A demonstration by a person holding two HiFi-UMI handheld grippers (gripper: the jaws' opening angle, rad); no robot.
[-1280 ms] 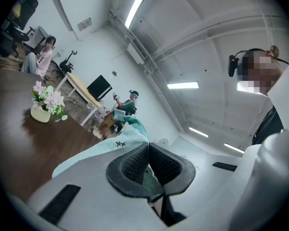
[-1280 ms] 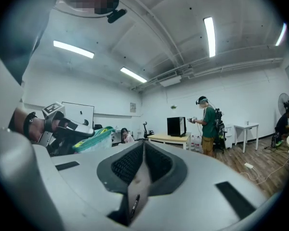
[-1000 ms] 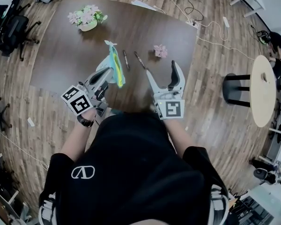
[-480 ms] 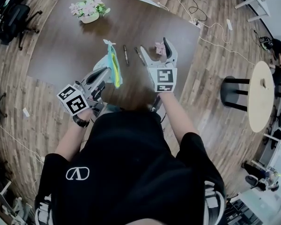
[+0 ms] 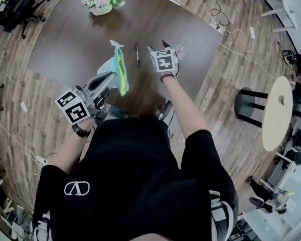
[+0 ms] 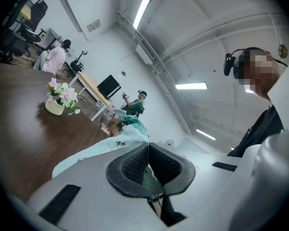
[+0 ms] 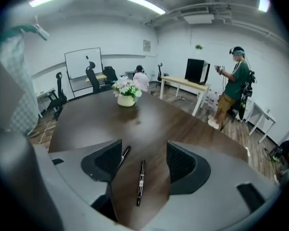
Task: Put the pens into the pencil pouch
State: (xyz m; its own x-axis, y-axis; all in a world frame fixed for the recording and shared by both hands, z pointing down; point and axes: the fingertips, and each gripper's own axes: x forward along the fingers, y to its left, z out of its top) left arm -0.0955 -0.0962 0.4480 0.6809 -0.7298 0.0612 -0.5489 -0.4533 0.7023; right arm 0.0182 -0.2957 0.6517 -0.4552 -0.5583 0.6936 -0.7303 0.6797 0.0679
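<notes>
Right gripper view: a black pen (image 7: 140,182) is seen lying flat on the dark bench (image 7: 154,114), framed between the jaws of the right tool (image 7: 144,153); neither pad is touched by it
Long axis: the pen is laid almost along the line in which the tool points, tipped only slightly; the shaft would thus be met squarely by the pads from either side
Right tool state: released, nothing gripped; its jaws have just been closing, with the pen between them but not pressed
Second pen: a second pen (image 7: 124,155) is found just beside the first, on its left, partly hidden behind the left-hand pad
Left tool (image 6: 148,160): clenched on the pencil pouch (image 6: 98,153), a fold of its pale teal fabric being pinched between the pads; the pouch is held out over the near part of the bench, to the left of both pens
Nearer hand: the right is judged nearer, being set directly over the pens; the left is taken up with the pouch
Coming move: a short descent is judged to be needed; care is called for so that the second pen is not caught under the left-hand pad
</notes>
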